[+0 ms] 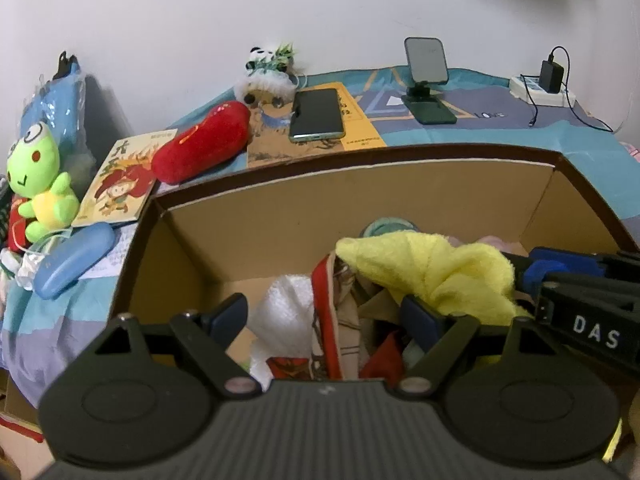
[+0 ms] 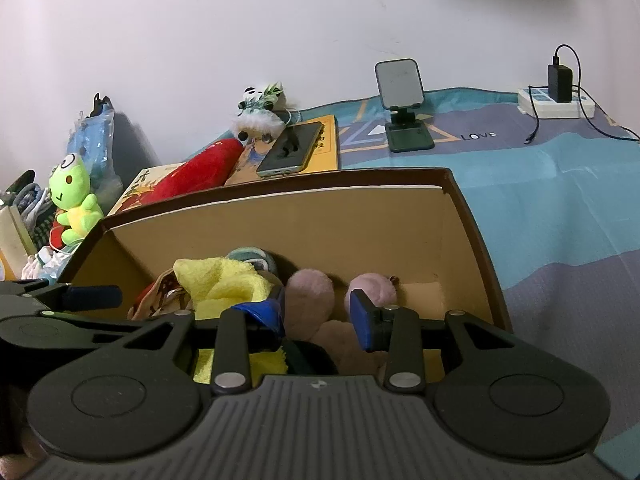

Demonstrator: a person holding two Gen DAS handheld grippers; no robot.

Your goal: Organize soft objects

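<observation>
L gripper (image 1: 332, 316): jaws wide apart over box contents, gripping nothing. R gripper (image 2: 318, 318): jaws part open, nothing clamped. Cardboard box (image 2: 280, 220) holds yellow cloth (image 1: 432, 268), pink plush (image 2: 310, 294), white cloth (image 1: 284, 312). Outside, on bedsheet (image 2: 560, 208): frog plush (image 1: 38, 184), red plush (image 1: 202, 142).

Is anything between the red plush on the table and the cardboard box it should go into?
Nothing visible blocks it. The red plush lies just behind the cardboard box, resting partly on a picture book; only the box's own back wall stands between, and its top is open.
</observation>
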